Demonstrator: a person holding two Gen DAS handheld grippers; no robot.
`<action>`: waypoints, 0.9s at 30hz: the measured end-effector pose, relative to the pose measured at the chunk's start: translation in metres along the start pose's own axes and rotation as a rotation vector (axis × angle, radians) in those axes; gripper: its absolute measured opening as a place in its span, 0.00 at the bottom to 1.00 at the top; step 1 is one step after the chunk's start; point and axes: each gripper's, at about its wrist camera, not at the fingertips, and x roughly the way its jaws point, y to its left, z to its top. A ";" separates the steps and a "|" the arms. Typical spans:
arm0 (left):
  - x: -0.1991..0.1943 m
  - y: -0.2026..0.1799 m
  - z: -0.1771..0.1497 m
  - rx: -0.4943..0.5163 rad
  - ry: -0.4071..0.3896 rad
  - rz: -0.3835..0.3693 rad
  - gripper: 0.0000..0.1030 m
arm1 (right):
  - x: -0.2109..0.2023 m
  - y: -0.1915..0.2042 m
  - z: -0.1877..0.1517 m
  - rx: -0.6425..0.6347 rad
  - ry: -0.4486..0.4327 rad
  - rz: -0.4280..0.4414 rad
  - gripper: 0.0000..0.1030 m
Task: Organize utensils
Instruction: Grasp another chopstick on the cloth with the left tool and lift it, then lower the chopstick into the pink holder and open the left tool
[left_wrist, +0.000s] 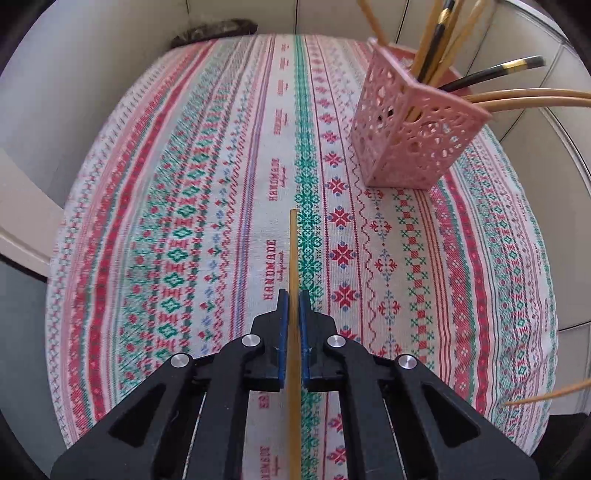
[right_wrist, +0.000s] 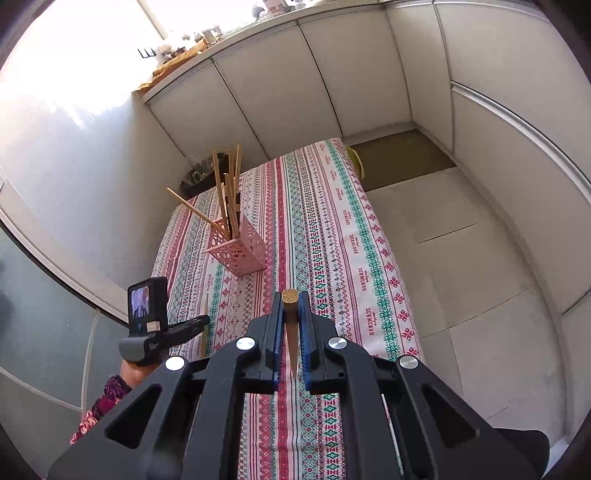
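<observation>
A: Where is a chopstick seen?
B: One wooden chopstick is clamped in the left gripper above the patterned tablecloth; a second chopstick is pinched by the right gripper.
A: And the rest?
B: They are stood in the pink holder, well ahead on the cloth.

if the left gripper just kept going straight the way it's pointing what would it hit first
Probably the tablecloth. The left gripper, shut on a chopstick, points along open cloth; the pink holder sits off to the right of that line. Depth is unclear.
</observation>
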 end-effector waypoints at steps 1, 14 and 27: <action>-0.019 -0.002 -0.010 0.012 -0.053 0.000 0.05 | -0.001 0.002 0.000 -0.005 -0.001 0.000 0.08; -0.116 -0.006 -0.012 0.061 -0.383 0.019 0.05 | -0.018 0.024 -0.005 -0.033 -0.005 0.005 0.08; -0.163 -0.003 0.051 0.057 -0.540 -0.026 0.05 | -0.039 0.035 0.007 -0.057 -0.062 0.021 0.08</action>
